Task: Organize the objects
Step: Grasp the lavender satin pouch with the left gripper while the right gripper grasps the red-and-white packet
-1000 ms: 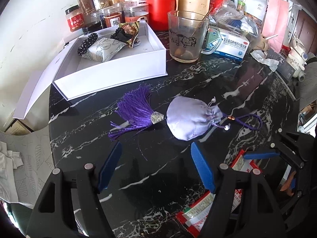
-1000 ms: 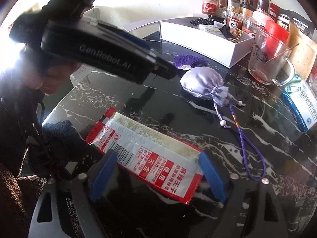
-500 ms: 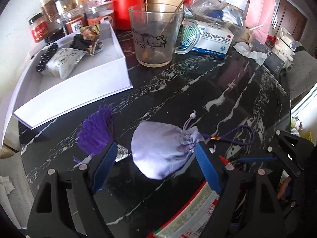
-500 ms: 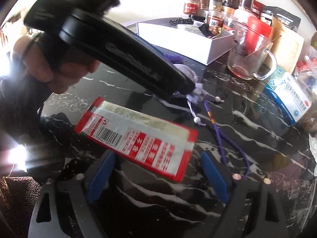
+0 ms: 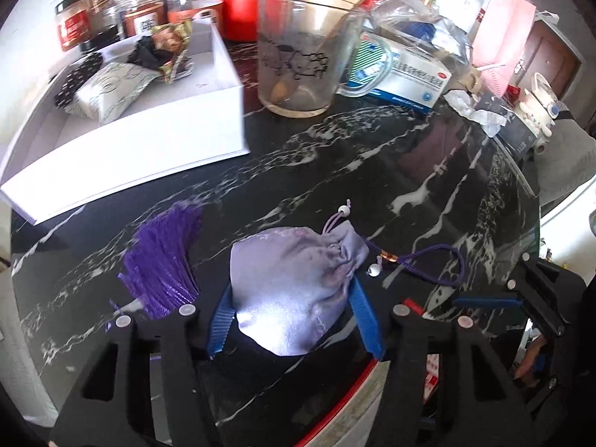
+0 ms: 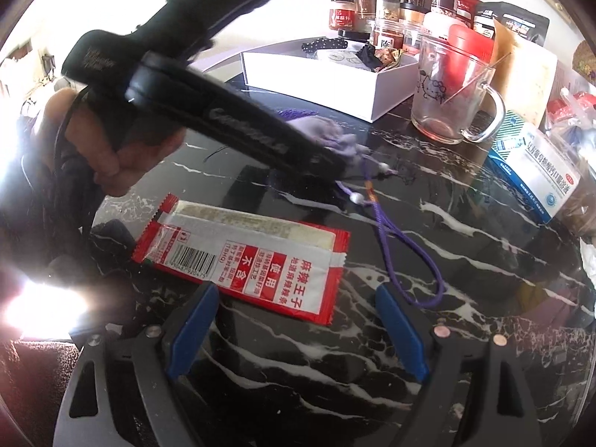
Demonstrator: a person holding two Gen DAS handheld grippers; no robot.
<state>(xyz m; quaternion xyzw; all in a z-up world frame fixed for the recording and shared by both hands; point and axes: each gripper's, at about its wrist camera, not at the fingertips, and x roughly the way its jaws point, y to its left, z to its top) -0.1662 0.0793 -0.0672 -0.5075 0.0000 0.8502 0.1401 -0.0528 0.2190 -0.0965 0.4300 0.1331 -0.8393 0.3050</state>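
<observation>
While the lavender drawstring pouch [image 5: 294, 290] is lying on the black marble surface [image 5: 372, 171], the left gripper [image 5: 294, 320] is closing its two blue fingers [image 5: 219, 324] around it, one pad pressing each side of the satin body, so the pouch is sitting clamped between them. Just left of that gripper, the pouch's purple tassel [image 5: 164, 260] is fanning out on the surface, and off the right finger the purple cord [image 5: 439, 260] with its white beads is looping away toward the right gripper. In the right wrist view the same pouch [image 6: 327, 138] is showing only partly, behind the black body of the left gripper [image 6: 231, 126] and the hand [image 6: 111, 141] holding it.

Directly ahead of the right gripper [image 6: 298, 331], a red and white snack packet [image 6: 253, 257] is lying flat on the surface, its near edge reaching just in front of the left finger. The right gripper's blue fingers [image 6: 402, 331] are standing wide apart, gripping nothing, with bare marble between them; the cord's loop [image 6: 417, 268] is ending just beyond the right finger.

Farther ahead and to the left of the left gripper, a white box [image 5: 149, 138] is sitting, holding a pale wrapped packet [image 5: 108, 93], a dotted black item and some crumpled wrappers. Straight ahead beyond the pouch, a glass mug [image 5: 298, 59] is standing upright, with a blue and white medicine box [image 5: 402, 78] just to its right and jars [image 5: 74, 22] crowding behind the white box.
</observation>
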